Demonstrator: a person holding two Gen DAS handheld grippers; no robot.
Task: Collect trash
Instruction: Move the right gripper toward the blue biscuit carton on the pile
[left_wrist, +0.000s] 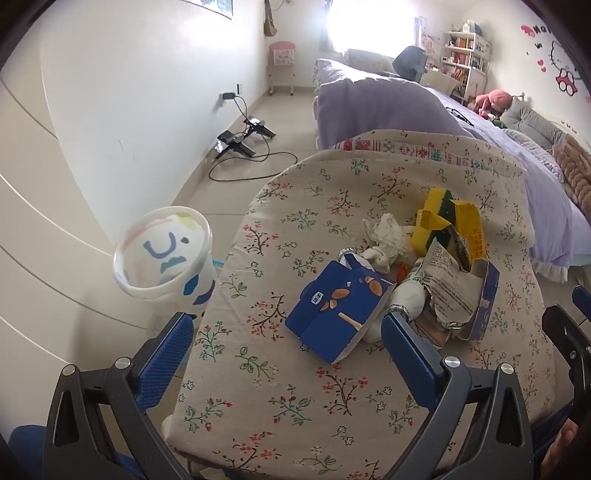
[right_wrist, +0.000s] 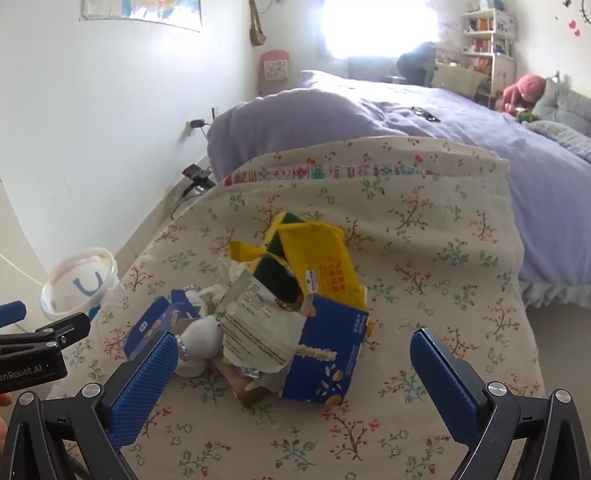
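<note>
On a table (left_wrist: 258, 369) draped in floral cloth, beside a bed (left_wrist: 480, 122) with purple bedding, trash lies heaped near the middle.

Heap, left wrist view: flattened blue carton (left_wrist: 332, 310) nearest the lens; behind it crumpled white tissue (left_wrist: 388, 229); to the right a yellow-and-green wrapper (left_wrist: 447, 218), a crinkled printed foil bag (left_wrist: 447, 288), and a second torn blue box (left_wrist: 487, 302) leaning against the foil. Small white bottle (left_wrist: 410, 295) wedged between the carton and the foil bag. All pieces touching or overlapping.

Same heap, right wrist view: torn blue box (right_wrist: 332, 354) in front, printed foil bag (right_wrist: 255, 325) spilling from it, yellow wrapper (right_wrist: 317, 258) behind, white bottle (right_wrist: 199, 336) to the left, flattened carton (right_wrist: 159, 325) further left.

White plastic cup (left_wrist: 162, 254) with blue and green markings, off the table's left edge, tilted with its mouth toward the lens, just above the left finger of the left tongs. What supports it cannot be told.

Left tongs (left_wrist: 288, 343): spread wide, nothing between the pads; right finger's tip close to the bottle, contact not clear. Angled down at the table.

Right tongs (right_wrist: 291, 365): spread wide, framing the heap from the near side, pinching nothing; the torn box sits between the two fingers but apart from both pads.

Floor beyond: tiled, with black chargers and cables (left_wrist: 243, 140) by the wall.
</note>
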